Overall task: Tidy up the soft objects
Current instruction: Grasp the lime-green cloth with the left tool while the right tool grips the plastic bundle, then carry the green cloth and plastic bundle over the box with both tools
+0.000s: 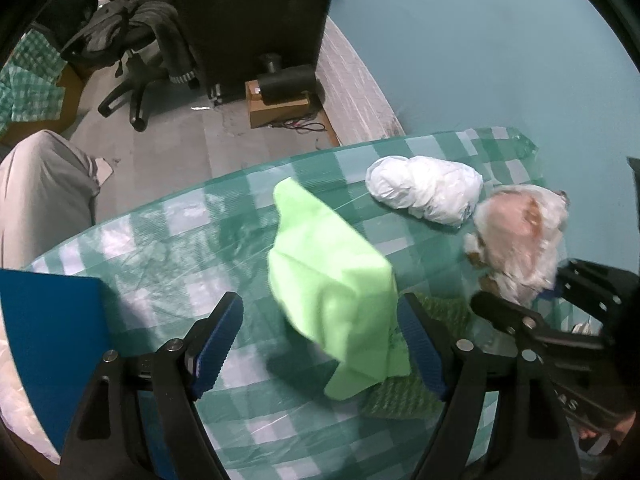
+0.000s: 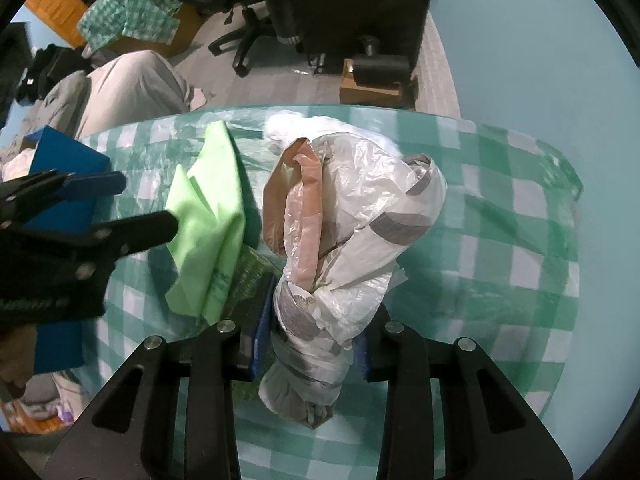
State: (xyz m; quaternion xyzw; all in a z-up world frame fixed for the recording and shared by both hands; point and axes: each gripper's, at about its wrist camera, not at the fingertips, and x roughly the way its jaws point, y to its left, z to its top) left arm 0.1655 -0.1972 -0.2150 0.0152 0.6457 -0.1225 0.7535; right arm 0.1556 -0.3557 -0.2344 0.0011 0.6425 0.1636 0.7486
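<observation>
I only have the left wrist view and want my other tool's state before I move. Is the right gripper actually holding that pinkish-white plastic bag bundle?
Observer: Yes. The right gripper is shut on the plastic bag bundle, with its pads squeezing the narrow neck just above the knotted end.
Operator: Is the bundle a single bag?
Observer: No. A brownish bag sits inside a white one with grey stripes.
Operator: Does it touch the green cloth?
Observer: It looks apart. A dark strip of tablecloth shows between the bundle and the green cloth.
</observation>
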